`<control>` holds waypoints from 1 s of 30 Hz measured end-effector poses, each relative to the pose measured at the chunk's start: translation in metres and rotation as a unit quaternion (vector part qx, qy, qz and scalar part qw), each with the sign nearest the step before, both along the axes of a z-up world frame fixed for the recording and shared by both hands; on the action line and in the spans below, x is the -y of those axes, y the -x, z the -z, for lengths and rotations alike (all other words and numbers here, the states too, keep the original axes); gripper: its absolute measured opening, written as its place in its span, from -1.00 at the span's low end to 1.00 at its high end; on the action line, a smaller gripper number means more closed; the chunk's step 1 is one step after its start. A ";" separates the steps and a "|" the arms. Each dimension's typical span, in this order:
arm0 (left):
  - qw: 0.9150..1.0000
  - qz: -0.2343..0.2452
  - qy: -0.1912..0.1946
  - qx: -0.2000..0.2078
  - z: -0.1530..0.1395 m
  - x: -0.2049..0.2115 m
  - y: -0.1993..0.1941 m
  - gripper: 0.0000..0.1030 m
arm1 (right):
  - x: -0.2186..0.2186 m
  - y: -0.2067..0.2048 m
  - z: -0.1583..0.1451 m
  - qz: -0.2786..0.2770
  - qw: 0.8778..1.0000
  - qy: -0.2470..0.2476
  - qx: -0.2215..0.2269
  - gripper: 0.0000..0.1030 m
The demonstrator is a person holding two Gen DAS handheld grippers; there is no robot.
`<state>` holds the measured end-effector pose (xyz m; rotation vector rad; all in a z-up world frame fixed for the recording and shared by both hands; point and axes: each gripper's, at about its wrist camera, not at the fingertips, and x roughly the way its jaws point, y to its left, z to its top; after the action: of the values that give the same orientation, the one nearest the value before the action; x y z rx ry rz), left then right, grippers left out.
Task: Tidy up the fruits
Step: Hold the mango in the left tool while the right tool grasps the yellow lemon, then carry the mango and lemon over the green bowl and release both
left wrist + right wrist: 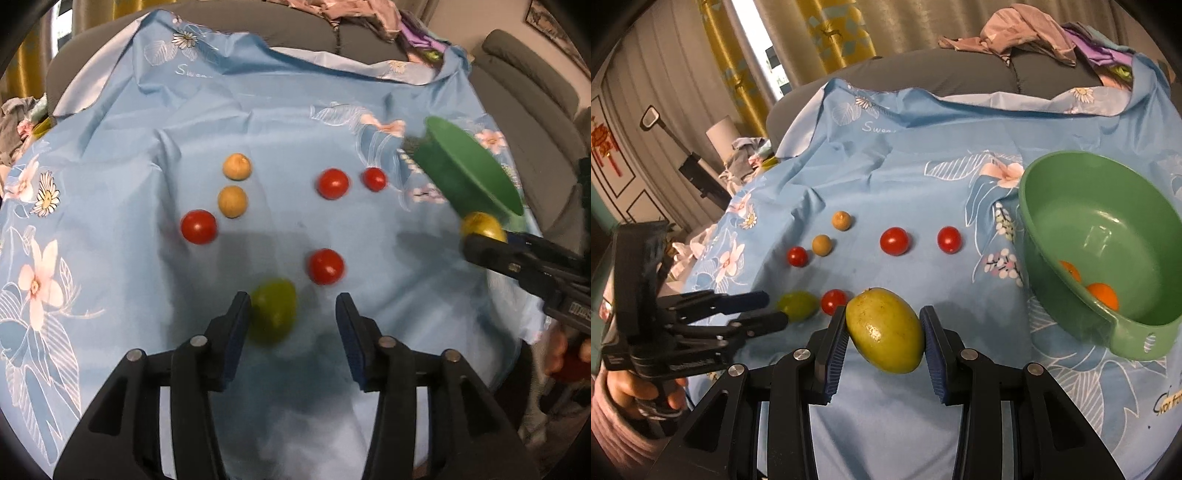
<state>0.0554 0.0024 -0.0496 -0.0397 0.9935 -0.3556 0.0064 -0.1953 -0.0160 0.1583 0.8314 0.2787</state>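
A glossy green plastic bowl (1108, 258) is sitting on smooth, faintly sheeny blue cloth (905, 184). Beside the bowl, the right claw (884, 332), matt black, probably plastic, is showing ribbed blue pads (837, 354) and shiny metal pins (800, 354).

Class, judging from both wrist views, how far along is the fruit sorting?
Done: two orange fruits lie in the green plastic bowl. In hand: the right gripper grips a yellow-green mango; the open left gripper approaches a green fruit. Left: four red tomatoes and two tan fruits on the cloth.
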 end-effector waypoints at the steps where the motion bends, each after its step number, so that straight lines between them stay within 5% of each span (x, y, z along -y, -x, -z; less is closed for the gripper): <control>1: 1.000 0.003 -0.003 -0.003 0.004 0.002 -0.006 -0.08 | 0.000 0.000 0.000 -0.001 1.000 -0.001 0.000 -0.21; 18: 1.000 0.001 -0.026 -0.018 0.022 0.003 -0.015 -0.14 | 0.002 -0.007 0.008 -0.004 1.000 -0.008 -0.014 -0.21; 30: 0.999 0.003 0.013 0.034 -0.027 0.000 0.004 -0.14 | 0.005 -0.002 0.000 -0.001 1.000 -0.012 -0.001 -0.21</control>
<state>0.0514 0.0025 -0.0229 -0.0474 0.9214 -0.3728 0.0087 -0.2000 -0.0163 0.1808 0.8309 0.2917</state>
